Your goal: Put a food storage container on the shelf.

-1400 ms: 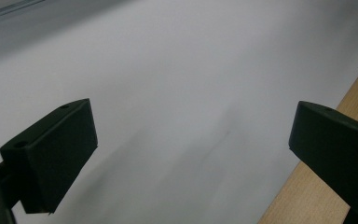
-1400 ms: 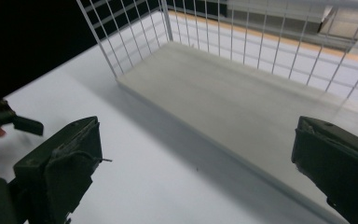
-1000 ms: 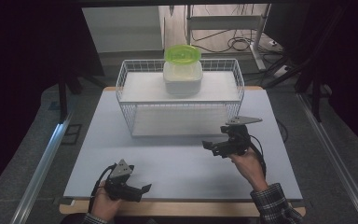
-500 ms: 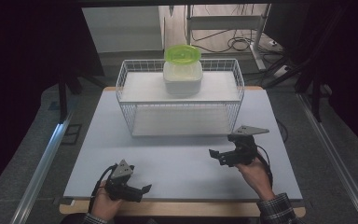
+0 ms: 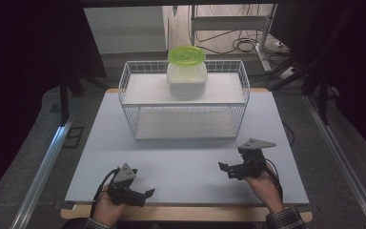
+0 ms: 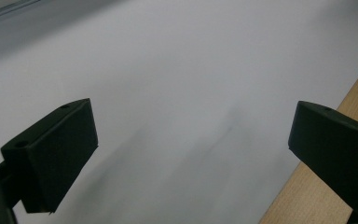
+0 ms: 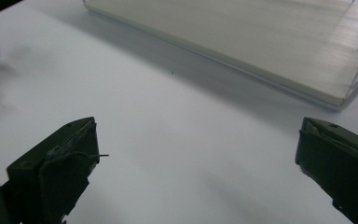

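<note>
Right gripper (image 5: 225, 168) empty, near basket (image 5: 138, 114).

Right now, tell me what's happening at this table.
A person holds a two-jaw gripper in each hand over the near part of the white table. The left gripper and the right gripper are both open and hold nothing. At the far side a white wire basket stands on the table, and a white container with a green lid sits on its upper shelf, apart from both grippers.
</note>
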Demonstrator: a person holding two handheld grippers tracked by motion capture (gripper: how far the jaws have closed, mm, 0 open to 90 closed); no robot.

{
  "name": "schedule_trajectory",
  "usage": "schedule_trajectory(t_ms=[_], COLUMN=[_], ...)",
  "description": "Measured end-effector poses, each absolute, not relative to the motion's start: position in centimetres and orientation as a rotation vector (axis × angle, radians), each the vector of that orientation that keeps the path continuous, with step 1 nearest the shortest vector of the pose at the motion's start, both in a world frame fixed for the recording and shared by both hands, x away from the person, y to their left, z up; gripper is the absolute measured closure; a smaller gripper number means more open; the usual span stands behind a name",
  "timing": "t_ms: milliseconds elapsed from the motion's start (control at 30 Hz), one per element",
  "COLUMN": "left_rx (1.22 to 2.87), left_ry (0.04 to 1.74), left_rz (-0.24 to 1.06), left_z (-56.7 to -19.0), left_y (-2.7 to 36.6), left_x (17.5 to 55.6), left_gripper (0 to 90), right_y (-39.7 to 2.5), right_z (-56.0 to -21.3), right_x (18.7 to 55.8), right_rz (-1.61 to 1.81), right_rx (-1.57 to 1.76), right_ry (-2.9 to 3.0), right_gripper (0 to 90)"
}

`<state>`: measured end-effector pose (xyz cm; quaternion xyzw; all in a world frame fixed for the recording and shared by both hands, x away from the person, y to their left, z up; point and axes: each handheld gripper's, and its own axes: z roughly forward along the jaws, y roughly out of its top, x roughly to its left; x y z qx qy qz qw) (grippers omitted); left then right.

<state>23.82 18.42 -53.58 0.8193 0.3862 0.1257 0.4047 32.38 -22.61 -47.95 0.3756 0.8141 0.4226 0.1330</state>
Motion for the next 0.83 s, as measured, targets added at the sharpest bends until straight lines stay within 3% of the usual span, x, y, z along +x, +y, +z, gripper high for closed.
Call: schedule_trajectory(t_ms=[833], left_rx=[2.083], left_ry=[0.965], left_rz=[0.322], left_z=[-53.7], left_y=[18.3], left_x=[23.8], left_gripper=[1.0], right_y=[-23.0], right_z=[-51.2], right_x=[30.7], right_rz=[0.964], right_rx=[1.069], right_ry=[2.423], right_gripper=[0.0])
